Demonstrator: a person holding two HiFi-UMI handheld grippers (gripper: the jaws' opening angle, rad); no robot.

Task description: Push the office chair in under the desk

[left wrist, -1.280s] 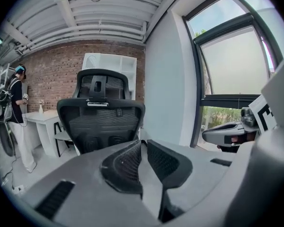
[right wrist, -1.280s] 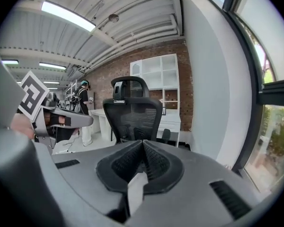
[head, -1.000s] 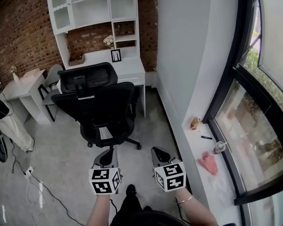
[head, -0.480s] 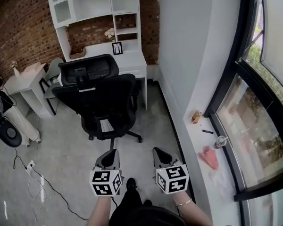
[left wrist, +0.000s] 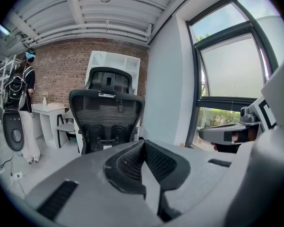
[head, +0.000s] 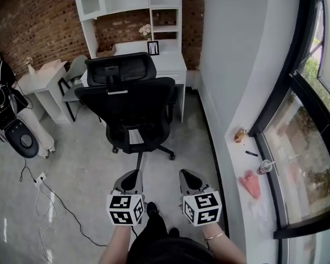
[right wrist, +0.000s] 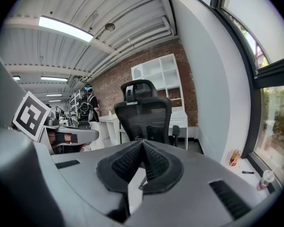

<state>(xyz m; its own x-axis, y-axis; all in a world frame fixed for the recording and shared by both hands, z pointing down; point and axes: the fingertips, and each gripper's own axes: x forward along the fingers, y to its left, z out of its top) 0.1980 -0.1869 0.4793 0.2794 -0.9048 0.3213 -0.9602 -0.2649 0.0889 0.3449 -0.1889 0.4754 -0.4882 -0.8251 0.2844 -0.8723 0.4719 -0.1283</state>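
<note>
A black mesh office chair stands on the grey floor with its back toward me, in front of a white desk with a shelf unit. The chair's seat is out from under the desk. My left gripper and my right gripper hover side by side, a short way behind the chair's wheeled base. Both are shut with nothing between the jaws, and neither touches the chair.
A grey wall runs along the right, with a window sill holding a pink cloth and a bottle. A smaller white table and a grey chair stand at left. Cables lie on the floor. A person stands far left.
The head view has shifted, so the chair and desk sit further right and lower in it. Both grippers have stayed shut and side by side.
</note>
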